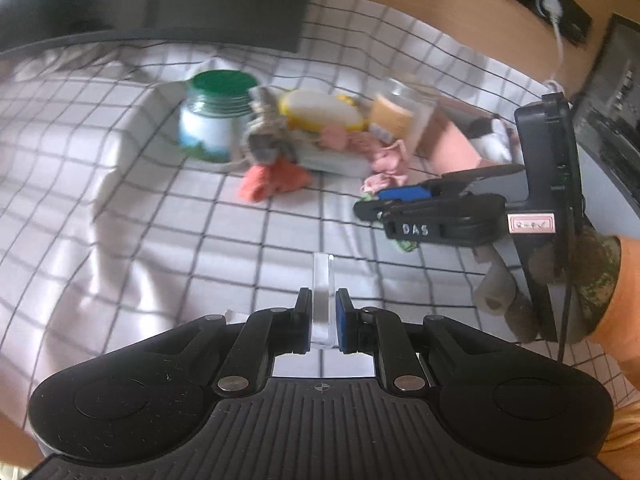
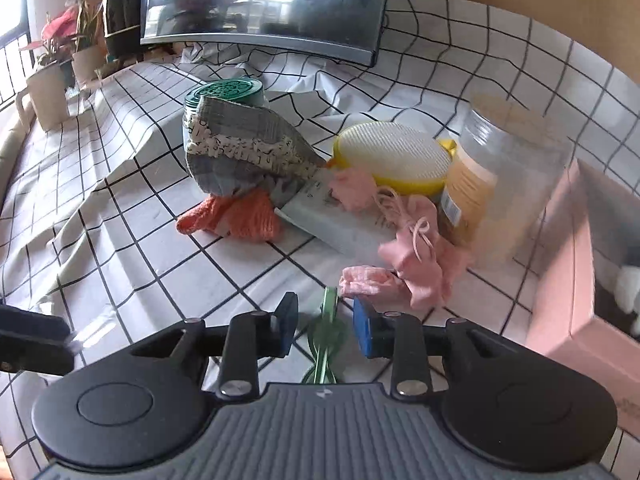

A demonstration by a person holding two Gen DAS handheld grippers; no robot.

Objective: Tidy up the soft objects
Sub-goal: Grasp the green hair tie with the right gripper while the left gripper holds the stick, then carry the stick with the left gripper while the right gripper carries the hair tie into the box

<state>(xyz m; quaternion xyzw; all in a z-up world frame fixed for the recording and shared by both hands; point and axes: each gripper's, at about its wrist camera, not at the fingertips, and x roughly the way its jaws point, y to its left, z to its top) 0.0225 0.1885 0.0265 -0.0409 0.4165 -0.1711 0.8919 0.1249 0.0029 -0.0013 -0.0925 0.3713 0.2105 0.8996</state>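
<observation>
Desk under a white checked cloth (image 2: pixel 160 240), monitor (image 2: pixel 264 4) at back, jars and a pink box (image 2: pixel 568 280) w/ clutter.

My right gripper (image 2: pixel 325 326): jaws apart, a green hair tie (image 2: pixel 326 332) lying between the pads, not pinched. Pink cloth (image 2: pixel 416 276) just beyond, orange knit (image 2: pixel 236 216) and grey pouch (image 2: pixel 244 148) further back.

All items soft, light, limp; take each by a bunched fold, tie by its strand.

My left gripper (image 1: pixel 323 320): clamped on a clear plastic piece (image 1: pixel 323 280).

Both grippers pitched down toward the cloth.
</observation>
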